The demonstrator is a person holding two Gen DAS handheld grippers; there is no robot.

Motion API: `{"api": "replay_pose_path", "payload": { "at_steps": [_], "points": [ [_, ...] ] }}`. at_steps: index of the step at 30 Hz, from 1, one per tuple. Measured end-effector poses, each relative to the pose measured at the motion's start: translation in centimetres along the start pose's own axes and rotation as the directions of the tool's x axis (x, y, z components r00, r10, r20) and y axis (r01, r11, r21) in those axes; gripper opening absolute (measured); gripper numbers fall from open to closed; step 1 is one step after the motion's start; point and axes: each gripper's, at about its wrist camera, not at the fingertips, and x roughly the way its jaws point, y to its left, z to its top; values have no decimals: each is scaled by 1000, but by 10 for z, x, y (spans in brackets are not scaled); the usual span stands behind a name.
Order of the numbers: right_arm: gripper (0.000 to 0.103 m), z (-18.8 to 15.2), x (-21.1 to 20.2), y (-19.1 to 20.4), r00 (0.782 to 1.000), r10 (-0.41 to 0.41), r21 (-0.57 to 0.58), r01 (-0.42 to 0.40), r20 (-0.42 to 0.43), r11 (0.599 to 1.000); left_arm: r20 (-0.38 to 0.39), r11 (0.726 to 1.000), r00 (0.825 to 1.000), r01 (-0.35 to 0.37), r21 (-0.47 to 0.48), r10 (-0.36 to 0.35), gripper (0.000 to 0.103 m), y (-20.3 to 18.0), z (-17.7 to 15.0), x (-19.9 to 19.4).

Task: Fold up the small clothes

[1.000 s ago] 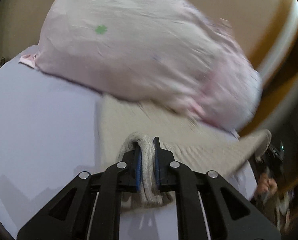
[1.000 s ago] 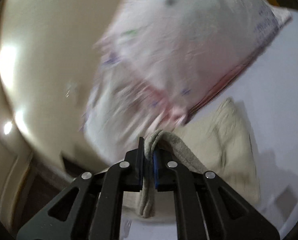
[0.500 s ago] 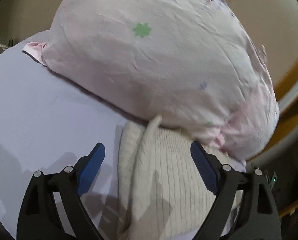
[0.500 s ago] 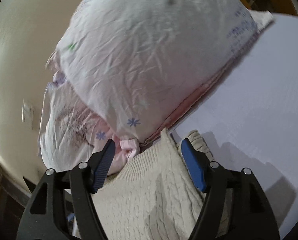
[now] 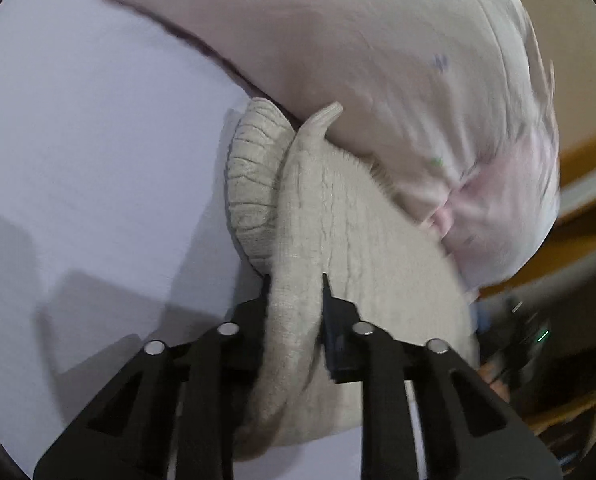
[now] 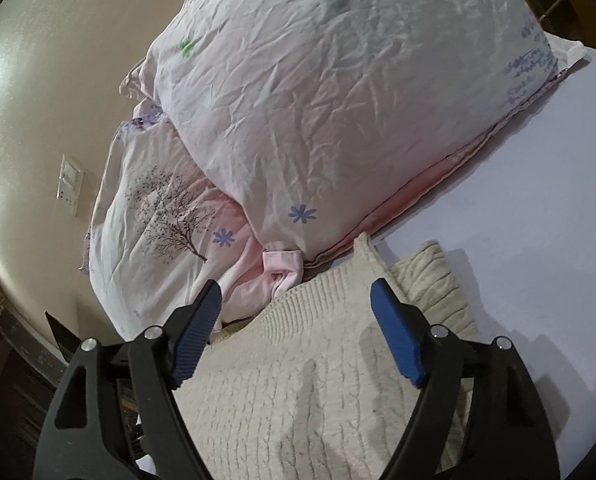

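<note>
A cream cable-knit sweater (image 5: 361, 248) lies on the lilac bedsheet (image 5: 98, 140), its far edge against the pillows. My left gripper (image 5: 294, 292) is shut on a raised fold of the sweater, which runs up between its jaws. In the right wrist view the same sweater (image 6: 298, 380) lies flat under my right gripper (image 6: 296, 300), which is wide open and empty just above the knit, its blue pads (image 6: 393, 336) apart over the ribbed hem.
A large pale pink floral pillow (image 6: 337, 100) sits right behind the sweater, with a second pillow with a tree print (image 6: 166, 216) beside it. A cream wall with a switch plate (image 6: 70, 184) is on the left. The sheet (image 6: 537, 200) stretches to the right.
Both grippers let go of the sweater and opened half a second ago. Since then my left gripper has closed on a fold of the sweater; the right stays open.
</note>
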Motion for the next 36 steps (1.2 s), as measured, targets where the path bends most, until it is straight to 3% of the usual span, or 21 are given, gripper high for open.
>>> {"api": "replay_pose_path", "payload": {
  "at_steps": [3,6,9,11,13,16,17,19,21,22,24,25,26,28,30,33,36],
  "points": [
    [76,5,-5,-1,1000,25,-3,-25,10,1000,37,993,992,119,-3,-119,15,-22,4,-8],
    [76,13,-15,-4,998,45,2,-45,39,999,55,968,969,235,89,-241,14,-79,6,-12],
    [76,22,-27,-9,996,35,1,-35,79,999,1,923,944,322,213,-329,14,-153,0,7],
    [77,28,-35,-11,994,6,-13,-5,111,1000,-76,884,929,368,289,-362,14,-206,-14,43],
    [77,35,-42,-13,991,-8,-33,13,132,999,-165,861,916,400,313,-366,14,-244,-32,88],
    [77,41,-43,-20,991,-51,-53,58,123,997,-300,859,921,353,371,-249,14,-293,-65,176],
    [77,43,-42,-22,991,-65,-53,71,113,996,-347,866,911,350,358,-225,15,-298,-73,195],
    [80,46,-41,-28,992,-86,-48,91,87,995,-450,868,868,378,323,-210,15,-304,-85,218],
    [86,49,-42,-34,995,-81,-35,83,63,996,-463,830,848,441,342,-260,19,-304,-87,209],
    [89,51,-43,-36,996,-74,-27,75,56,997,-456,802,827,500,326,-331,20,-297,-79,193],
    [93,54,-44,-39,999,-40,-4,40,24,999,-414,788,804,556,264,-428,34,-278,-61,169],
    [93,54,-43,-40,1000,-28,8,28,4,1000,-367,794,811,557,245,-456,59,-267,-50,155],
    [93,54,-42,-40,1000,-19,16,19,-15,1000,-296,810,836,534,244,-462,69,-252,-40,138],
    [93,53,-45,-32,1000,14,-9,-14,-26,1000,-181,859,912,409,309,-369,69,-229,-26,114],
    [91,48,-57,-17,998,64,-80,-65,-15,995,-136,899,953,302,317,-272,69,-211,-25,106],
    [88,26,-75,16,999,27,-260,-31,-17,965,-158,913,965,252,320,-211,69,-195,-30,98],
    [78,0,-81,38,993,-88,-374,53,-78,926,-182,875,964,253,414,-193,69,-197,-51,86]
  ]
}}
